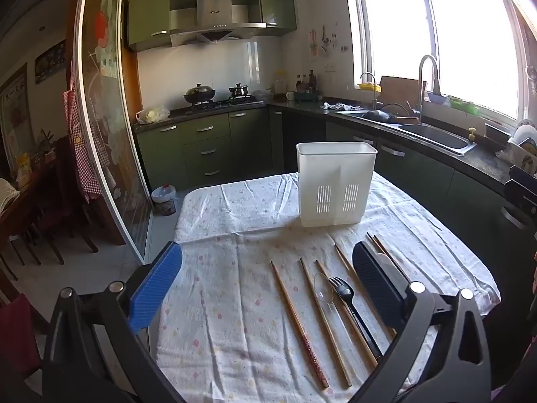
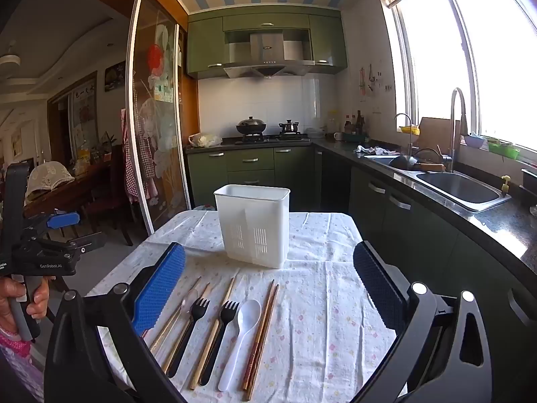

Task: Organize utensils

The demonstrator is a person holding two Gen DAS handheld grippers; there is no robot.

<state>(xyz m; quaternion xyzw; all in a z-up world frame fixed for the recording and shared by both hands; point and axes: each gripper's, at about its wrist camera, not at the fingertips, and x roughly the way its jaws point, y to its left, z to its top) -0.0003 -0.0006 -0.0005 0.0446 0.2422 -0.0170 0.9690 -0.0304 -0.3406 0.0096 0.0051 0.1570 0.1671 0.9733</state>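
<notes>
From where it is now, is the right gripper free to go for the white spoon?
Probably yes. The right gripper is open and empty, and the white spoon lies flat on the cloth right under it, nothing on top. A black fork and chopsticks flank it closely, so space is tight.

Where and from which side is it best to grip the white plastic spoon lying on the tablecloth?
Probably grip the white plastic spoon at mid-handle, coming from above with fingers across it. The handle is narrow and straight, while the bowl is wide and rounded. A black plastic fork and brown wooden chopsticks lie close alongside.
</notes>
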